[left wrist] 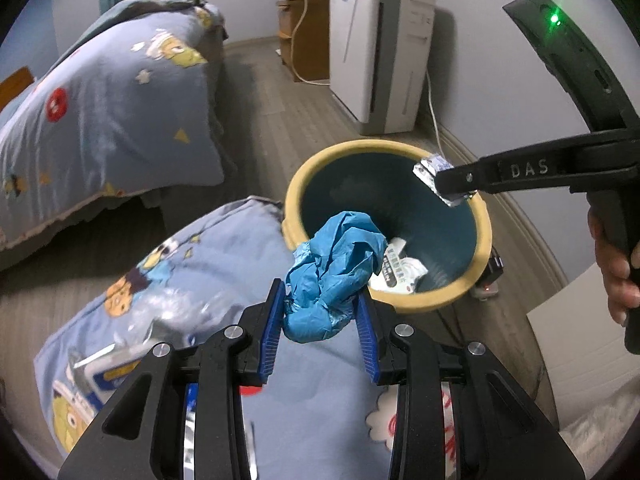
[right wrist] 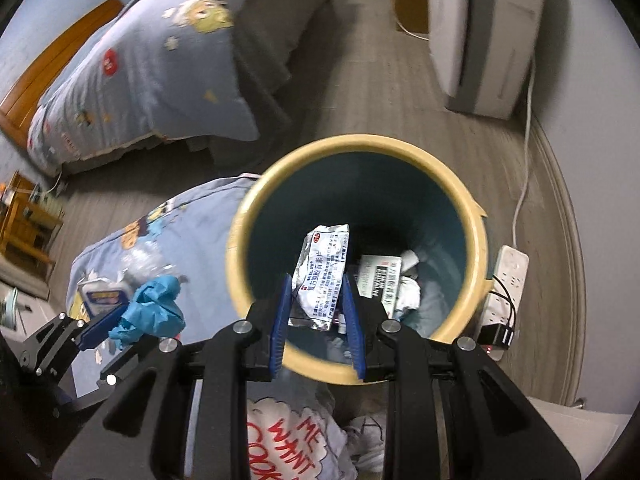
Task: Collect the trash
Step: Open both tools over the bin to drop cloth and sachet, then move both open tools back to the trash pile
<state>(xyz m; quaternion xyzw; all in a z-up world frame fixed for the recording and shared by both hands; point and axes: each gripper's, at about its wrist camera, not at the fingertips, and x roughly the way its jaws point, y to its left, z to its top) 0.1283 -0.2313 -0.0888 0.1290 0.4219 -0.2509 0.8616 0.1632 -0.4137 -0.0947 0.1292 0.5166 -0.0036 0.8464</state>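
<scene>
left wrist view: left gripper (left wrist: 320, 320) is clamped on a crumpled blue glove (left wrist: 332, 276), hanging just short of the bin (left wrist: 486, 236) rim at its 7 o'clock. right gripper (right wrist: 316, 312) pinches a silver foil packet (right wrist: 322, 276) right over the bin mouth (other wrappers already lie at the bottom). step in hand: carry and drop. next move as i read it: right jaws release first, since the packet is centred; left needs to slide toward 1 o'clock, past the rim, before letting go.
</scene>
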